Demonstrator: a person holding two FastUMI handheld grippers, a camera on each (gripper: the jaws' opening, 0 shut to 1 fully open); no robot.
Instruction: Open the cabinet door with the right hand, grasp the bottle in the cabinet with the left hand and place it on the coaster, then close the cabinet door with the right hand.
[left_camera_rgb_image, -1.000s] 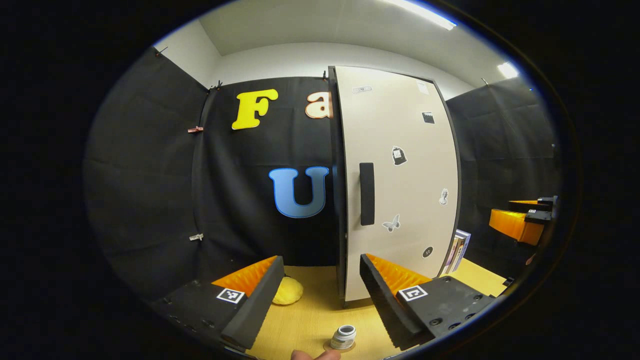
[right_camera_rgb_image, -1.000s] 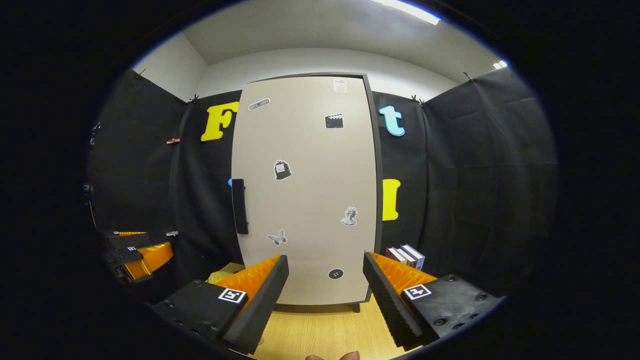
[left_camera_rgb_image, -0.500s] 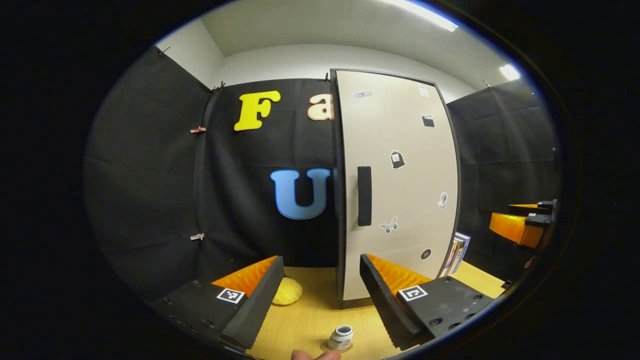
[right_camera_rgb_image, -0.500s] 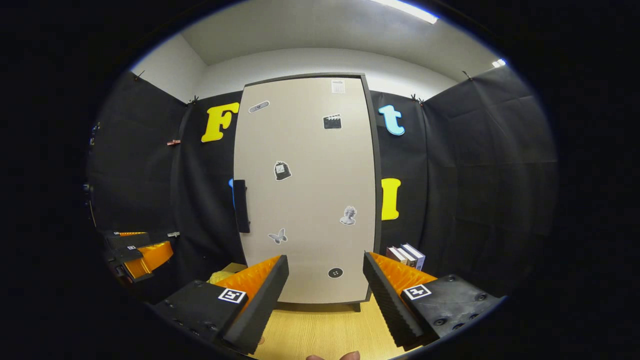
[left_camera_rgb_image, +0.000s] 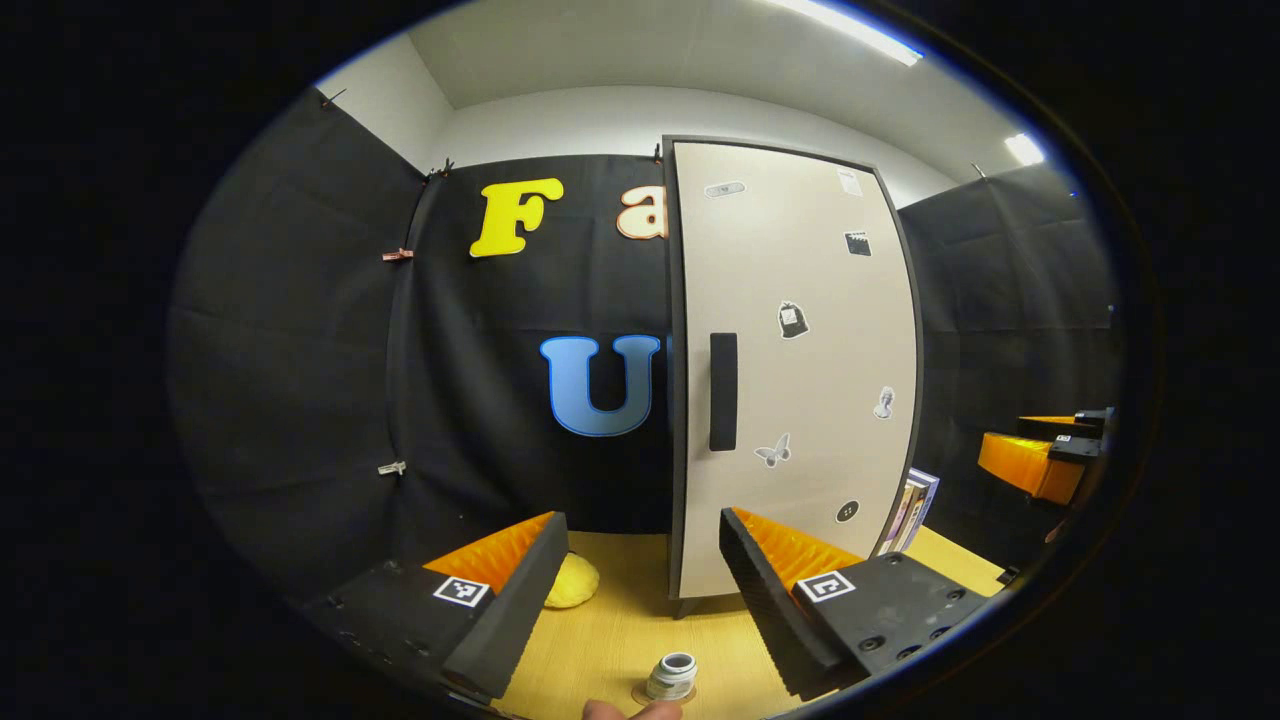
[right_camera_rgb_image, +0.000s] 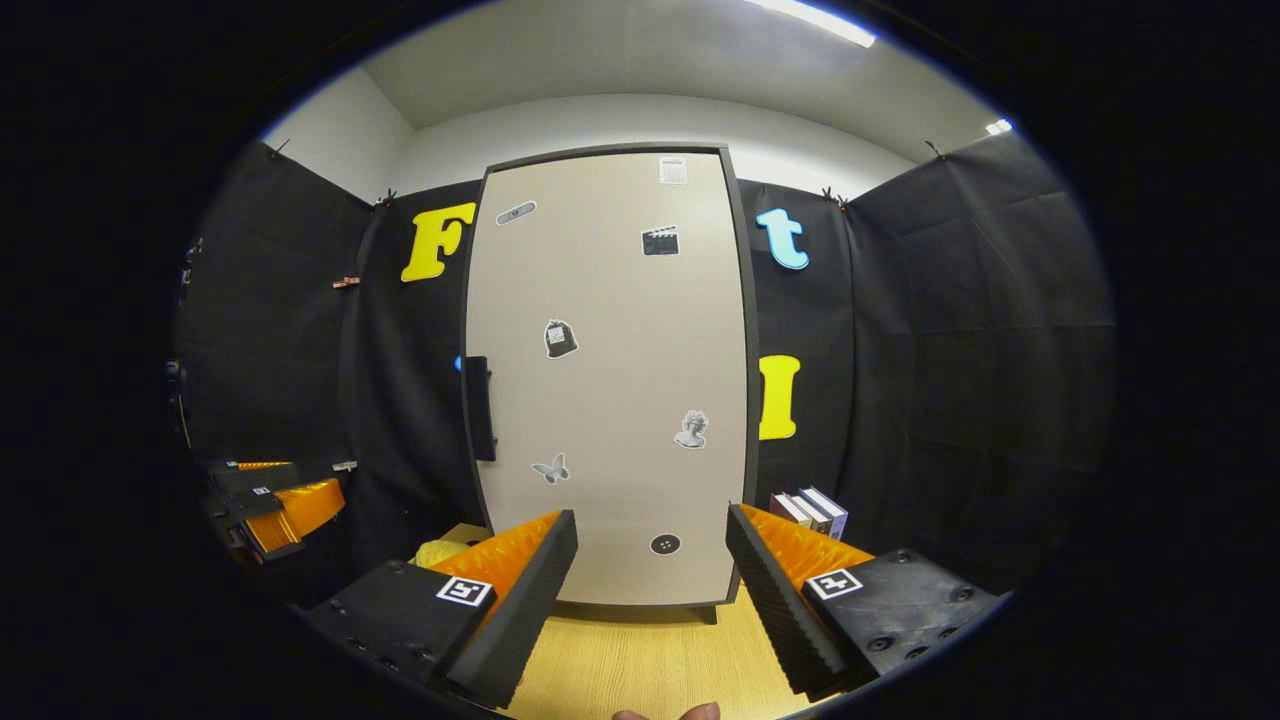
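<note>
I see the small bottle (left_camera_rgb_image: 672, 677) sitting on the coaster (left_camera_rgb_image: 640, 694), in front of the shut cabinet door (right_camera_rgb_image: 610, 380). It looks light and rigid; I judge its ribbed neck the best grip. Door handle (right_camera_rgb_image: 479, 408) sits untouched. My left gripper (left_camera_rgb_image: 635, 570) and right gripper (right_camera_rgb_image: 650, 570) both gape wide, holding nothing

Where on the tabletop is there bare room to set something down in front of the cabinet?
Bare wood runs from the cabinet foot toward the camera, seen between the right gripper fingers. Left of the cabinet, a strip lies between the yellow soft object and the bottle on its coaster. Books crowd the right side.
</note>
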